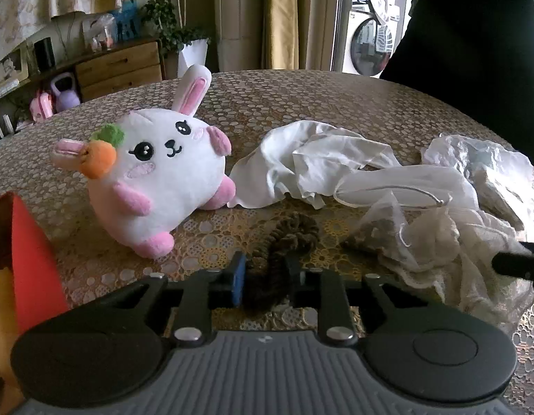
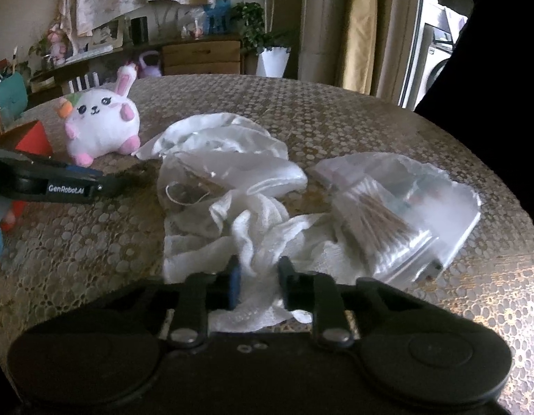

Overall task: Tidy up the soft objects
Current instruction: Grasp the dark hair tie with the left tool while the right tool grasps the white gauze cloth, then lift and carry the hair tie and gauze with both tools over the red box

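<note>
You clamped the left gripper (image 1: pixel 265 276) on the dark brown scrunchie (image 1: pixel 287 238) and the right gripper (image 2: pixel 258 276) on the white gauze cloth (image 2: pixel 253 242), apparently to lift both.

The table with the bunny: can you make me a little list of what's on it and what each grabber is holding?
surface: round table with lace cloth
toy: white and pink plush bunny with orange carrot
left hand-held gripper: shut on brown fuzzy scrunchie
right hand-held gripper: shut on white gauzy cloth
other: smooth white fabric, clear bag of cotton swabs
</note>
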### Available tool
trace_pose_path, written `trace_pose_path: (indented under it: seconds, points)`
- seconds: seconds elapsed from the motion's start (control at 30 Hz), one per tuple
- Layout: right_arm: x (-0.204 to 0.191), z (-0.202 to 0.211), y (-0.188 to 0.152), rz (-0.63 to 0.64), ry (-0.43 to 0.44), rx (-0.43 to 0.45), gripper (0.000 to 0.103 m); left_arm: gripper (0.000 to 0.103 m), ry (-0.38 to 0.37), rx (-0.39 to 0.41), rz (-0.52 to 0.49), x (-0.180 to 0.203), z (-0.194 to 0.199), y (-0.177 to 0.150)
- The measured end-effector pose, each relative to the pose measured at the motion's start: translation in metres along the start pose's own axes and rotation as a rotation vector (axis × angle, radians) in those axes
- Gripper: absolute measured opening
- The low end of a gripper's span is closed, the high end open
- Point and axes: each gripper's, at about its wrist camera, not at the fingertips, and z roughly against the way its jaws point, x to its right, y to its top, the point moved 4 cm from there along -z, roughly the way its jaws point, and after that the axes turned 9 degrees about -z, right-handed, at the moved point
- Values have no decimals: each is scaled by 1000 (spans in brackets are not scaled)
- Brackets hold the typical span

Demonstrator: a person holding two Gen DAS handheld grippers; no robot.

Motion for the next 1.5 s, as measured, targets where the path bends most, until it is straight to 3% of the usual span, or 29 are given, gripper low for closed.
trace_pose_path:
  seconds: [0.23,0.87,1.5]
  points:
    - [2,26,11,-39,11,81,8,22,-18,8,19,0,11,1]
    - [-11,131,52,-99,167,280,7,22,-38,55,71,-15,69,7]
    - [-60,182,87,-46,346,347,7,22,-36,107,65,-52,168,13]
